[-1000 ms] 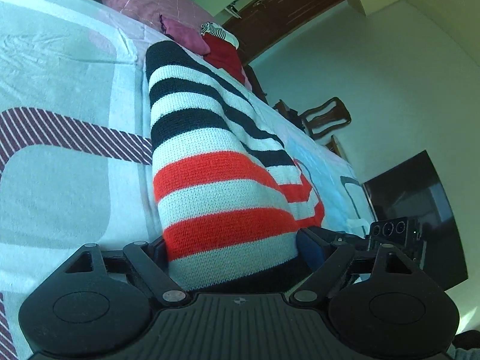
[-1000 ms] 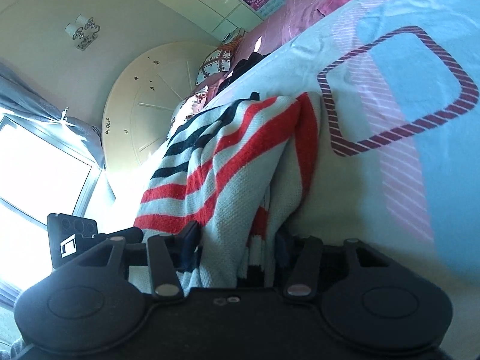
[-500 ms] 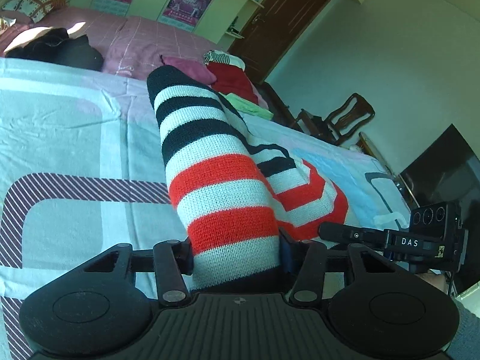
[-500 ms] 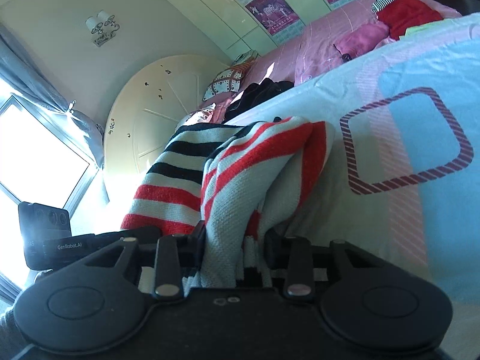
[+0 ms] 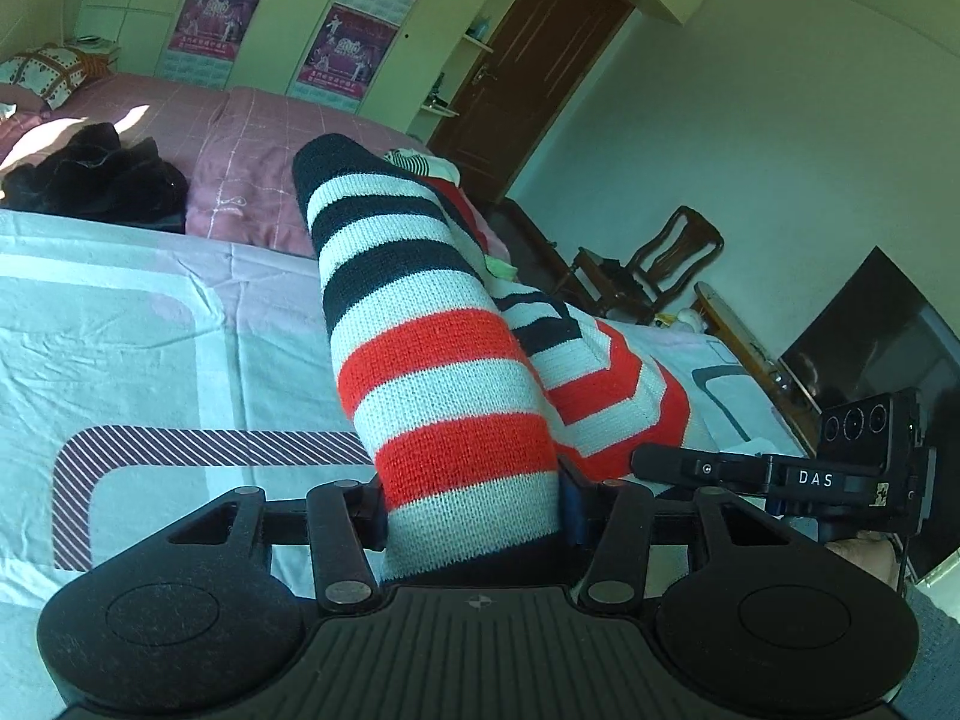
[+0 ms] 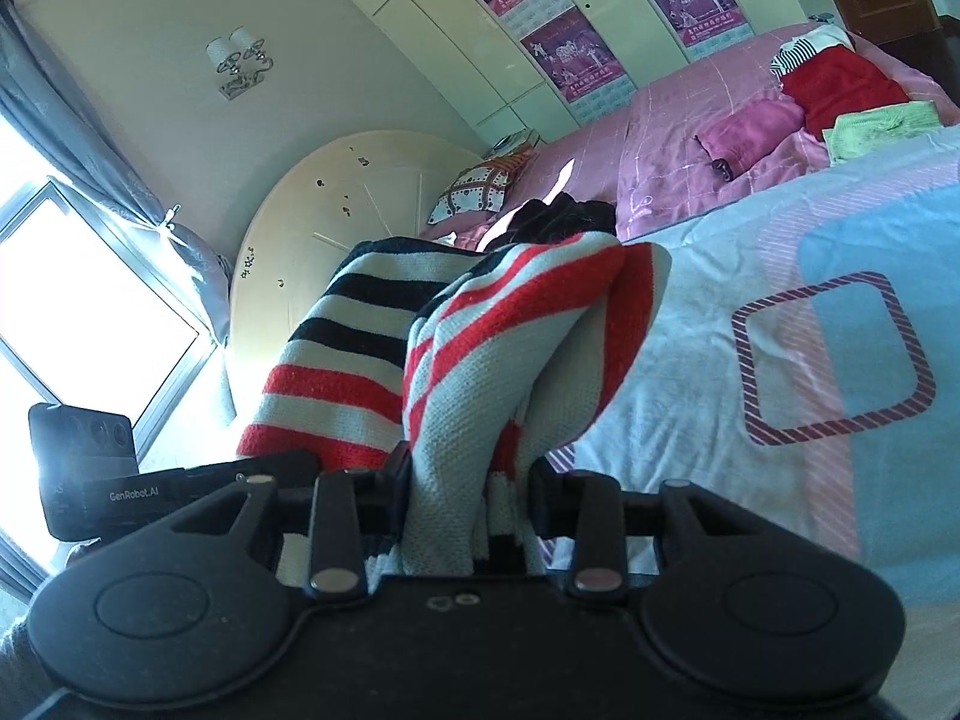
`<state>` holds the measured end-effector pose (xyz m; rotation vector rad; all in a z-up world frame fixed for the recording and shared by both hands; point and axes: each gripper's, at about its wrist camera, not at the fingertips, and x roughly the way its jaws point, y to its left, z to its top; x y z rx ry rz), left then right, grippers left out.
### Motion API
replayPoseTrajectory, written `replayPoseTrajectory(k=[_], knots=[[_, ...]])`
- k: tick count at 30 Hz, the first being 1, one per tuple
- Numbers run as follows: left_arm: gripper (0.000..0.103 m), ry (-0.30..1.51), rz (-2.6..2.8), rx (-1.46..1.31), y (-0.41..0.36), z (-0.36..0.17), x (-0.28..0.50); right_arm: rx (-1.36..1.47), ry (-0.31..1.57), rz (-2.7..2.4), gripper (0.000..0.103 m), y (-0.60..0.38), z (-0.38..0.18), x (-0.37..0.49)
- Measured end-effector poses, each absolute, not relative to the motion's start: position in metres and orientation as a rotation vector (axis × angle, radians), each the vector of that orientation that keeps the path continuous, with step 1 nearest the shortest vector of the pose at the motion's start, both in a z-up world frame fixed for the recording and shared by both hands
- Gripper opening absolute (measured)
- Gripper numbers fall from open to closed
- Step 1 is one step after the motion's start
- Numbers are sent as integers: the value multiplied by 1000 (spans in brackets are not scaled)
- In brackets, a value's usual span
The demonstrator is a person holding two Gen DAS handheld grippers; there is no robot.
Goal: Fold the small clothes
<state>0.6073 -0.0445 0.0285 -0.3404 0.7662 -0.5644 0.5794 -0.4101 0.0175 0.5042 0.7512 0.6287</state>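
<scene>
Pale blue bedsheet [image 5: 120, 336] spreads below, and the striped knit sweater [image 5: 444, 396] hangs lifted off it. Left gripper [image 5: 474, 510] and right gripper [image 6: 471, 495] each clamp a bunched edge, 2 firm grips.

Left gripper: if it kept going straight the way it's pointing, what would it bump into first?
The striped sweater that the left gripper already clamps; it fills the line ahead. Past it probably comes the pink quilt, though depth is hard to judge.

We see a bedroom with pale walls, cream wardrobe doors [image 5: 150, 12] hung with purple posters [image 6: 570, 63], and a brown door [image 5: 528, 66]. A wooden chair [image 5: 654, 264] stands near a dark television [image 5: 888, 348], and sunlight floods the curtained window [image 6: 78, 294].
</scene>
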Motion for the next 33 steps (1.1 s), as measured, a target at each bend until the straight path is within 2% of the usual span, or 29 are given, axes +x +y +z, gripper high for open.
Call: replayPoseTrajectory(k=[7, 15, 25, 33], knots=[[50, 728, -550, -329, 17, 45, 595, 486, 737, 649, 36, -351, 31, 574], [50, 731, -523, -359, 122, 36, 575, 452, 761, 670, 36, -245, 32, 567], [50, 767, -436, -381, 240, 8, 558, 448, 821, 725, 36, -118, 7, 570], [50, 808, -420, -423, 280, -28, 562, 435, 874, 730, 36, -65, -16, 573]])
